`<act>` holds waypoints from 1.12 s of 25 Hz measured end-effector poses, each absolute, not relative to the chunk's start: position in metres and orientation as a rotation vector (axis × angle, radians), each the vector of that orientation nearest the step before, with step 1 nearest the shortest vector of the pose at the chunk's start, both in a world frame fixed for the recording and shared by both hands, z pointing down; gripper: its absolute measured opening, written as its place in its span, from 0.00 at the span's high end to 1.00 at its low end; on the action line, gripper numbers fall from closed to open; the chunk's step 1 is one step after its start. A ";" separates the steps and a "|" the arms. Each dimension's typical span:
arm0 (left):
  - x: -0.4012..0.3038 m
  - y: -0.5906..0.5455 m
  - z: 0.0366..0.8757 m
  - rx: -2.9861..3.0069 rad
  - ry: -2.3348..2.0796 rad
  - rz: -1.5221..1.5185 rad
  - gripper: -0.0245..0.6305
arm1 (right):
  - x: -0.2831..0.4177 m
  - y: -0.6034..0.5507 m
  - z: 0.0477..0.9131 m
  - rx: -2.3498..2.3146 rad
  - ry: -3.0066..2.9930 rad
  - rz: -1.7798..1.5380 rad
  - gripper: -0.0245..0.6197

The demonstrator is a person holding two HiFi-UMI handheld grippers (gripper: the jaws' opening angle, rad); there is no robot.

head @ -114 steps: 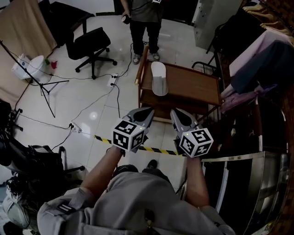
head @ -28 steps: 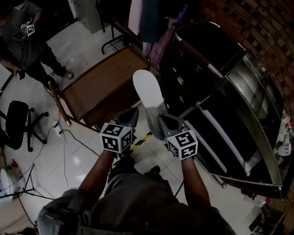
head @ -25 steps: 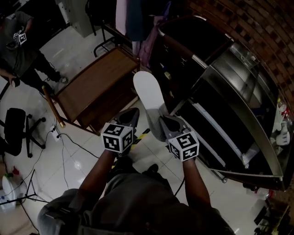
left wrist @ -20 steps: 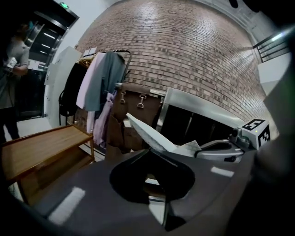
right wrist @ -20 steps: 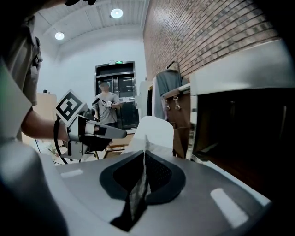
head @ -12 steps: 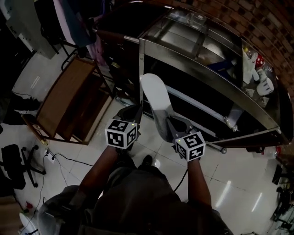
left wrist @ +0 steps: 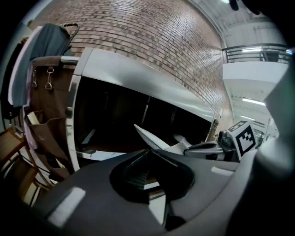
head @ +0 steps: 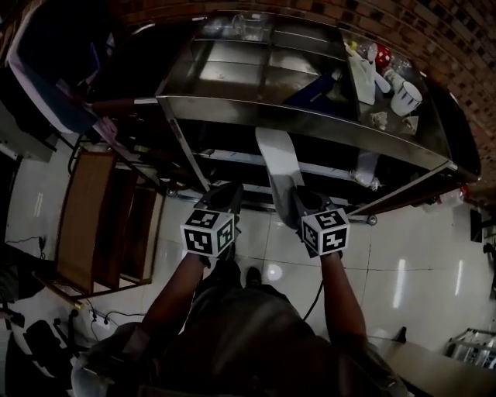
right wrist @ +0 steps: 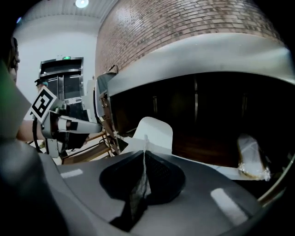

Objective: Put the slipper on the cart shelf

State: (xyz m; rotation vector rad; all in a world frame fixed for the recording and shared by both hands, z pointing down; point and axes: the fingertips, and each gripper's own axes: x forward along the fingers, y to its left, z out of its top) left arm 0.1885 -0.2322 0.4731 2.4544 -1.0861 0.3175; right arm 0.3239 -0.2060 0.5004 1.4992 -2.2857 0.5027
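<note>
**Room setting, head view.** A steel cart (head: 225, 77) stands along a red-brick wall (head: 310, 15), which runs behind its whole length. In front of the cart lies a floor of glossy pale tiles (head: 411, 256) with bright lamp reflections (head: 273, 273). To the left of the cart stands a wooden trolley (head: 81, 217), and garments (head: 46, 70) hang at the cart's left end.

**Right gripper view.** Beyond that same end of the cart are a white wall, a dark door (right wrist: 60, 78) under a green sign, and a round ceiling lamp (right wrist: 81, 3). The lighting is dim throughout.

brick wall (head: 434, 27) at back, white mug (head: 405, 95) top rt, clothes (head: 46, 93) upper l.
</note>
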 end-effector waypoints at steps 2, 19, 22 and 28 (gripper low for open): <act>0.196 -0.246 0.476 2.478 -1.031 0.325 0.95 | 0.335 -0.223 0.508 1.562 -2.219 0.514 0.95; 0.185 -0.338 0.495 2.527 -0.779 0.390 0.95 | 0.350 -0.371 0.555 1.883 -1.939 0.613 0.94; 0.191 -0.345 0.494 2.532 -0.777 0.390 0.95 | 0.353 -0.381 0.562 1.889 -1.950 0.639 0.93; 0.200 -0.353 0.487 2.515 -0.825 0.370 0.95 | 0.346 -0.378 0.542 1.861 -2.117 0.637 0.79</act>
